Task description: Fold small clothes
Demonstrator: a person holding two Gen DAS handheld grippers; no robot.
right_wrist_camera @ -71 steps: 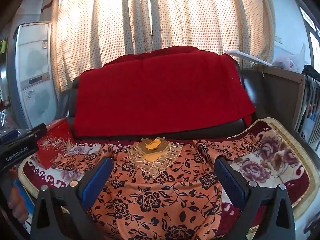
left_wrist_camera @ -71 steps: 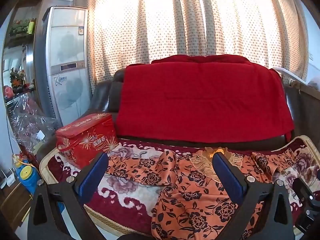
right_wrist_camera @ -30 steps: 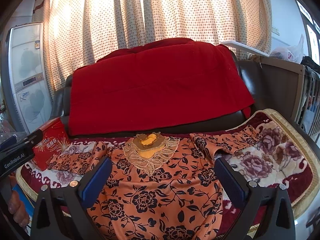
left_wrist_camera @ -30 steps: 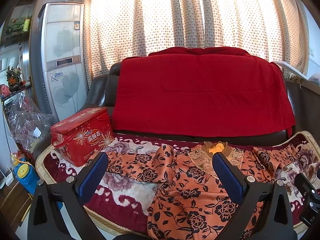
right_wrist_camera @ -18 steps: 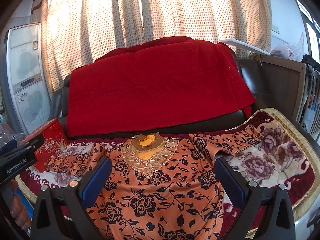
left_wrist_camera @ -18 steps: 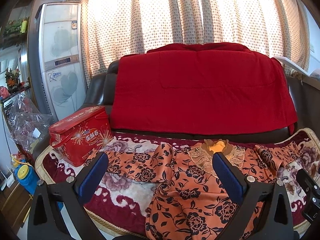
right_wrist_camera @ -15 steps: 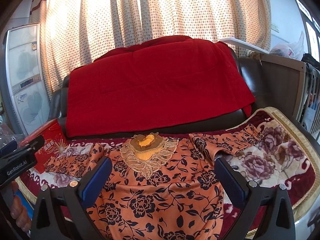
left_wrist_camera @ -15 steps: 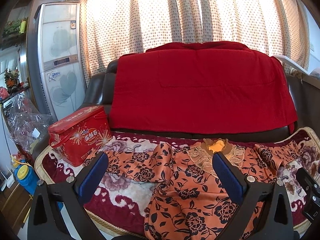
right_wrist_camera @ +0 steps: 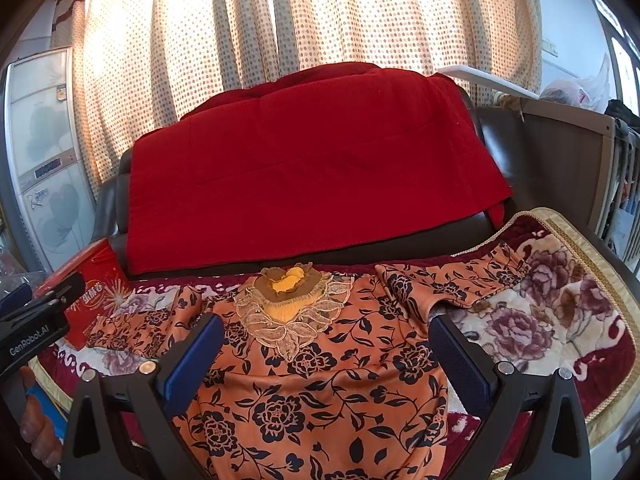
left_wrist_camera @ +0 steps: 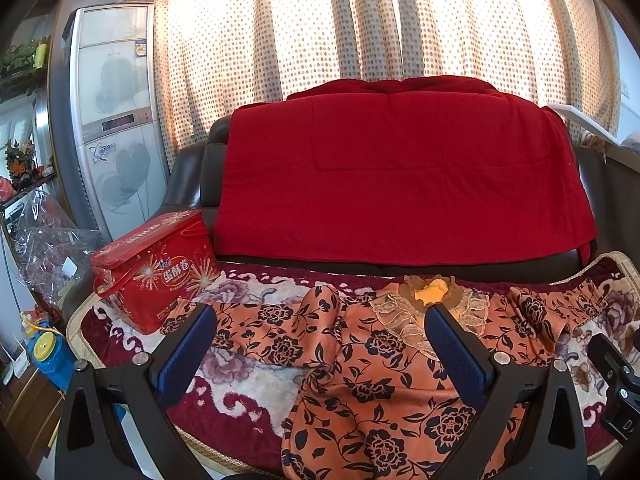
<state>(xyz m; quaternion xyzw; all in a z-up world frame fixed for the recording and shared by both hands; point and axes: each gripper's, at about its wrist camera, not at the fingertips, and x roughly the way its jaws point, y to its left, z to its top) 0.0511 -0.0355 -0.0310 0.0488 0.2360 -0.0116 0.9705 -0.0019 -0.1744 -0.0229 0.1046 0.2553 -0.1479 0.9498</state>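
Note:
An orange top with dark flowers [left_wrist_camera: 360, 364] [right_wrist_camera: 320, 392] lies spread face up on the sofa seat, its lace collar [right_wrist_camera: 290, 304] toward the backrest. One sleeve [left_wrist_camera: 256, 332] stretches left, the other sleeve [right_wrist_camera: 452, 280] right. My left gripper [left_wrist_camera: 320, 344] hovers open above the left side of the top, holding nothing. Over the chest of the top, my right gripper [right_wrist_camera: 324, 352] is open and empty too. The left gripper's body [right_wrist_camera: 36, 328] shows at the left edge of the right wrist view.
A flowered maroon blanket [right_wrist_camera: 552, 320] covers the seat, and a red blanket [left_wrist_camera: 400, 176] drapes the backrest. A red tin box [left_wrist_camera: 156, 272] stands at the seat's left end. A tall white appliance [left_wrist_camera: 116, 120], a blue bottle [left_wrist_camera: 52, 356] and dotted curtains [right_wrist_camera: 304, 20] lie beyond.
Both grippers have drifted slightly, so more of the top and seat shows. The top lies as before, and both grippers stay open.

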